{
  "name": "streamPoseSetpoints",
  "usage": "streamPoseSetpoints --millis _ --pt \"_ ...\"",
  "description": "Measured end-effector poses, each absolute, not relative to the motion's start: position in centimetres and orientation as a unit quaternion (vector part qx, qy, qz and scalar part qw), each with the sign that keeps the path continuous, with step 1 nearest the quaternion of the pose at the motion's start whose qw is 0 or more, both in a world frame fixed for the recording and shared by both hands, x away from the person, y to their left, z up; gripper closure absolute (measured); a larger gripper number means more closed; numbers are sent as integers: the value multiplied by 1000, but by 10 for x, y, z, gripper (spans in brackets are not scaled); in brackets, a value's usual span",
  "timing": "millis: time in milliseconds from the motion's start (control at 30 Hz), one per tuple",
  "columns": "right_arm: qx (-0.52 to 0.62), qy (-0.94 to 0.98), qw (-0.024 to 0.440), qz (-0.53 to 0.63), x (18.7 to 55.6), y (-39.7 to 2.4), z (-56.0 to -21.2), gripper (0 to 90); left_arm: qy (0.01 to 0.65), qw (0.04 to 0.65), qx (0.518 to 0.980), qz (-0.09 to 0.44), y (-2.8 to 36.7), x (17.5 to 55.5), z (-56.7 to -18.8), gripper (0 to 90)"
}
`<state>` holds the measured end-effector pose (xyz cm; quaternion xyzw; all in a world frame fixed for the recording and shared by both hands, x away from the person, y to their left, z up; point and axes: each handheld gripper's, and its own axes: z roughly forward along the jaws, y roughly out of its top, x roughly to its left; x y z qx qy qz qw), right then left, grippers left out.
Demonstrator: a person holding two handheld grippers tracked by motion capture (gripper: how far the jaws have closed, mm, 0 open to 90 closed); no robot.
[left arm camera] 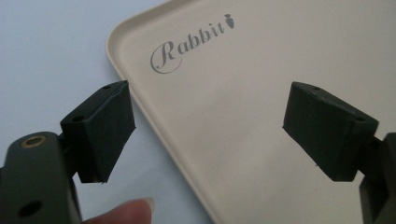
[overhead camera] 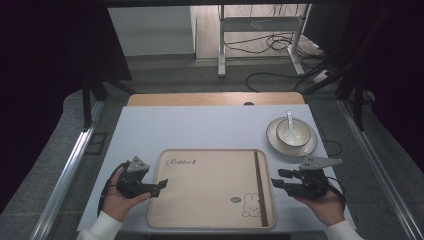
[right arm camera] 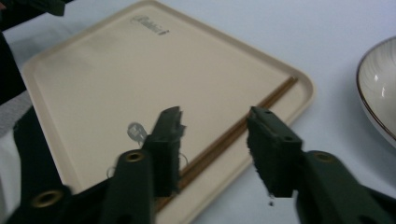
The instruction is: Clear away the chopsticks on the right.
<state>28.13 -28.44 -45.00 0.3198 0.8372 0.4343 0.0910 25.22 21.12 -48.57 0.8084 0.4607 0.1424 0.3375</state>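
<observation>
While both grippers flank it with nothing held, the inventory runs from largest to smallest; table point(overhead camera: 210, 127), covered in a pale blue-white sheet, bearing everything below.

Tray point(overhead camera: 210, 187): beige, rectangular, rounded rim, printed "Rabbit" at its eleven o'clock corner and a small rabbit at five o'clock; lies flat at the table's six o'clock.

Plate point(overhead camera: 274, 142): pale with a dark rim, at the table's two o'clock, well apart from the tray's corner; carries a white bowl point(overhead camera: 294, 134), and in the bowl a white spoon point(overhead camera: 289, 119), handle toward twelve.

Chopsticks point(overhead camera: 260, 187): a brown pair lying together along the tray's three o'clock edge, just inside the rim, running twelve to six; this looks to be the piece just set down.

Left gripper point(overhead camera: 161, 186): at the tray's nine o'clock edge, jaws standing wide across the rim, pressing on nothing.

Right gripper point(overhead camera: 276, 179): just off the tray's three o'clock rim, jaws parted and empty, beside the chopsticks.

Risks, judged from this layout: the right gripper's lower jaw sits near the rim, so a careless sweep could catch it and roll the chopsticks apart; a reach toward two o'clock made too low could knock the bowl and tip out the spoon; closing the left jaws on the rim and lifting one-sided would tilt the tray and slide the chopsticks.
</observation>
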Motion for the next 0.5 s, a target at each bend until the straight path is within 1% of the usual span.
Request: streamPoseSetpoints --millis 67,200,500 --pt "322 835 90 438 280 -287 -452 429 461 337 809 142 210 252 -486 168" --pt "328 832 104 435 281 -286 -453 366 460 335 810 143 210 252 -486 168" --pt "312 841 129 423 282 -280 -456 297 464 334 807 143 214 252 -488 168"
